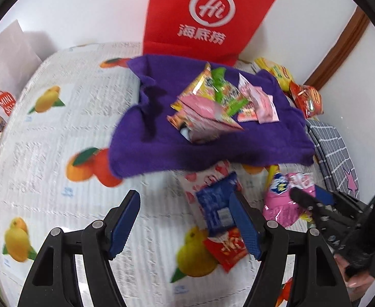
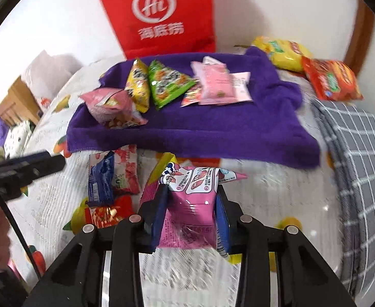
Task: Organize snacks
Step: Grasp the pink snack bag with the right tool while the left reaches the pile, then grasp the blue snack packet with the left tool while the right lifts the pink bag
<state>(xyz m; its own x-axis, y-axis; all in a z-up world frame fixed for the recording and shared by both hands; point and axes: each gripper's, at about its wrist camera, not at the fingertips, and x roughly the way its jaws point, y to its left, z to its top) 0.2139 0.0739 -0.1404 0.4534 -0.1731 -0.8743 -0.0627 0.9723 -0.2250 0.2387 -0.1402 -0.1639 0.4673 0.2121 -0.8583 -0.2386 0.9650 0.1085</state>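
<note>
A red paper bag (image 2: 159,15) stands against the wall behind a purple towel (image 2: 213,133) spread on the fruit-print cover (image 1: 59,133) of the surface. On the towel lie a yellow triangular packet (image 2: 138,87), a green triangular packet (image 2: 167,87) and several pale pink packets (image 2: 218,84). Past the towel's far right corner sit a yellow bag (image 2: 282,53) and an orange-red bag (image 2: 331,81). A grey checked cushion (image 2: 361,153) borders the right side.

In front of the towel, a dark blue packet (image 1: 218,204) lies over a white-and-pink packet (image 1: 200,179), with a red packet (image 1: 228,250) just beside them. These three lie directly ahead of the left tongs (image 1: 185,225).

Both views are motion-blurred; print on the wrappers is mostly unreadable. The towel's near edge covers part of a yellow wrapper (image 2: 162,168). The items at the left edge of the right wrist view are too small to identify.

The right tongs (image 2: 192,217) are clamped on a pink snack bag (image 2: 190,204), its upper half projecting beyond the fingertips, just short of the towel's near edge. The left tongs stand apart with nothing between them; the right finger (image 1: 246,225) overlaps the dark blue packet in view, contact undetermined.
</note>
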